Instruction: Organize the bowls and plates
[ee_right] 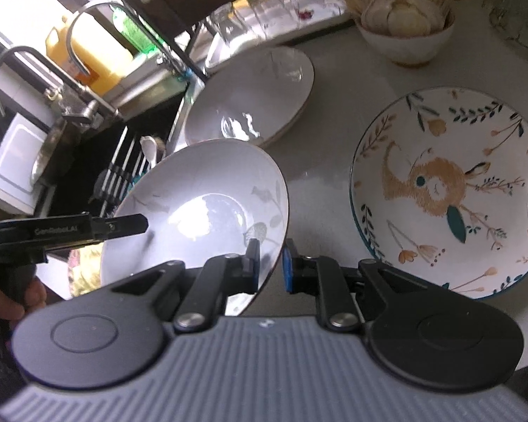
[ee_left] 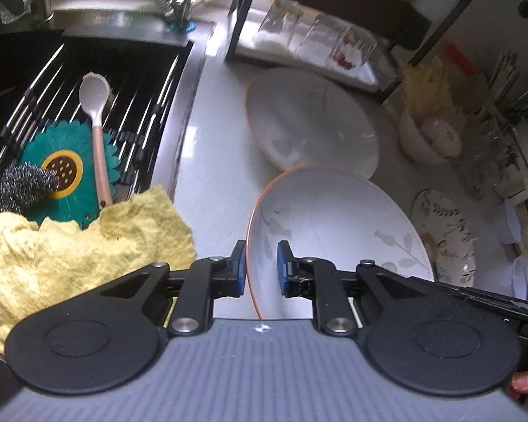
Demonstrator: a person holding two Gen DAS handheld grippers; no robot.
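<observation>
Over the counter (ee_left: pixel 214 161), just right of the sink (ee_left: pixel 98 81), a white leaf-print plate (ee_right: pixel 200 207) hangs tilted btwn both tools. Left gripper (ee_left: pixel 260 267) has its jaws narrow, pinching the plate's orange-edged rim on the sink side; right gripper (ee_right: pixel 270 263) is likewise narrow on the opp. rim, one pad inside, one outside.

Risks, as I judge them:
- Both grips are thin rim pinches on glazed ware w/ small pads. If the hands move out of step, the plate could twist and slip from one pad, then swing or drop.
- Stacked white plates (ee_right: pixel 253 98) sit just behind; swinging the far rim low could clip them.
- Squirrel-print bowl (ee_right: pixel 447 190) lies close on the right, so a sideways shift that way risks a knock.
- Yellow cloth (ee_left: pixel 81 246) drapes the sink edge near the left tool and could snag.

Room: bare counter shows btwn the stack and bowl. Glasses rack (ee_left: pixel 313 38) and small bowl of garlic (ee_right: pixel 404 31) close off the back.
</observation>
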